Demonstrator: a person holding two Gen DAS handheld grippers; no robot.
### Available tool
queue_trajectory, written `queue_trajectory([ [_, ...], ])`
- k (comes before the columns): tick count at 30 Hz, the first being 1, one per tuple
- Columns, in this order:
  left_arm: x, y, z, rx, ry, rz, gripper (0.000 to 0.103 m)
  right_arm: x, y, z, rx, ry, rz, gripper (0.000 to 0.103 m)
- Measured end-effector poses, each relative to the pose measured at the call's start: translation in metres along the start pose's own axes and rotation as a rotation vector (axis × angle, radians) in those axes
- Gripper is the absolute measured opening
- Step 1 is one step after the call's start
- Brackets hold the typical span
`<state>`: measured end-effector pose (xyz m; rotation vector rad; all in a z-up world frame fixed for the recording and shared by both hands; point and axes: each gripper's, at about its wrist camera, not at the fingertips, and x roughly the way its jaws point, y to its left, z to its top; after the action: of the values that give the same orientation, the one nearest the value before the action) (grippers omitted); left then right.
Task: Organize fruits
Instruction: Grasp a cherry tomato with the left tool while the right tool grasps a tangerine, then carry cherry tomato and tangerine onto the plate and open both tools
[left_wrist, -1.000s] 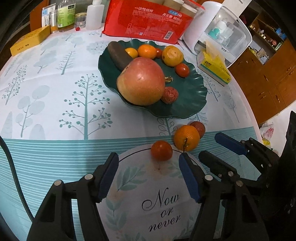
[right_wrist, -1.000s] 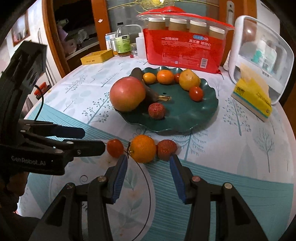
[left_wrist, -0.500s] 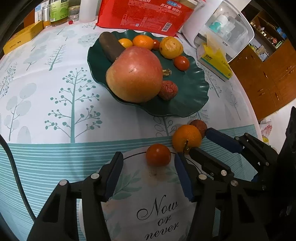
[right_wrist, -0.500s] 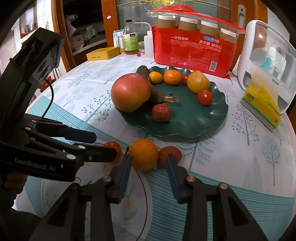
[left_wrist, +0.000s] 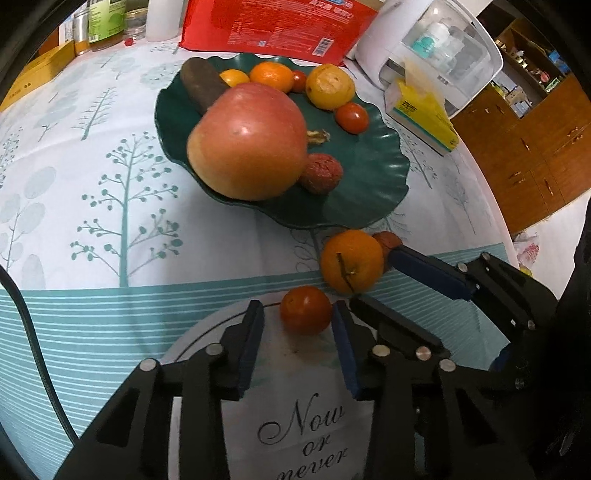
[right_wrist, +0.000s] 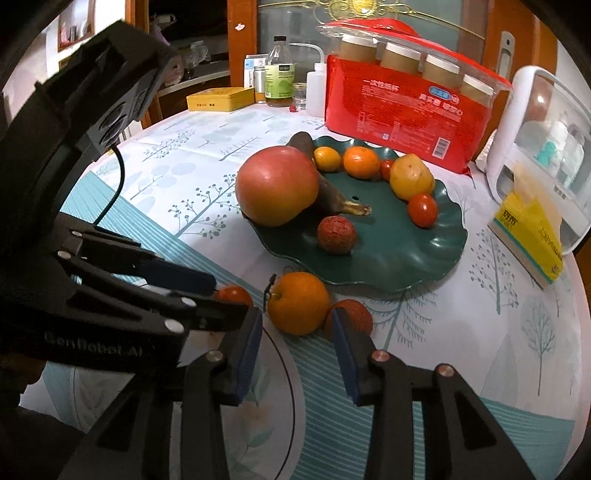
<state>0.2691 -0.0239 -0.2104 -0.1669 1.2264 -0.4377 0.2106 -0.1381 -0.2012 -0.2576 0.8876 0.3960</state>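
Both tools are spread and hold nothing. The left gripper (left_wrist: 297, 325) brackets a small red tomato (left_wrist: 306, 309) on the table's near edge, just short of the green plate (left_wrist: 373, 184); the right gripper (right_wrist: 297, 325) straddles the orange (right_wrist: 298, 302). Ease each forward until the fruit's widest part sits between the pads, then close gently, since the neighbouring lychee (right_wrist: 352, 314) could roll.

Table: a round table (right_wrist: 480, 332) covered with a white and teal cloth printed with trees.
Far edge: a red pack of cups (right_wrist: 410, 110), bottles (right_wrist: 279, 79), a yellow tin (right_wrist: 220, 100).
Right edge: a white storage box with clear front (right_wrist: 546, 155), a yellow tissue pack (right_wrist: 528, 236) beside it.
Furniture: a brown wooden cabinet with drawers (left_wrist: 535, 147) stood at the right; a wood-framed glass cabinet (right_wrist: 258, 29) behind.
Light: warm indoor light, glossy highlights.
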Motion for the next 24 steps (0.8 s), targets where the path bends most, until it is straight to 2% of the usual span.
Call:
queue_trajectory([
  [3, 0.001, -0.001, -0.001, -0.009, -0.002, -0.023, 0.027, 0.002, 0.002, 0.003, -0.016, 0.002, -0.007, 0.039],
  [24, -0.015, 0.018, 0.001, -0.066, -0.043, 0.02, 0.025, 0.015, 0.006, 0.014, -0.043, 0.014, -0.042, 0.038],
])
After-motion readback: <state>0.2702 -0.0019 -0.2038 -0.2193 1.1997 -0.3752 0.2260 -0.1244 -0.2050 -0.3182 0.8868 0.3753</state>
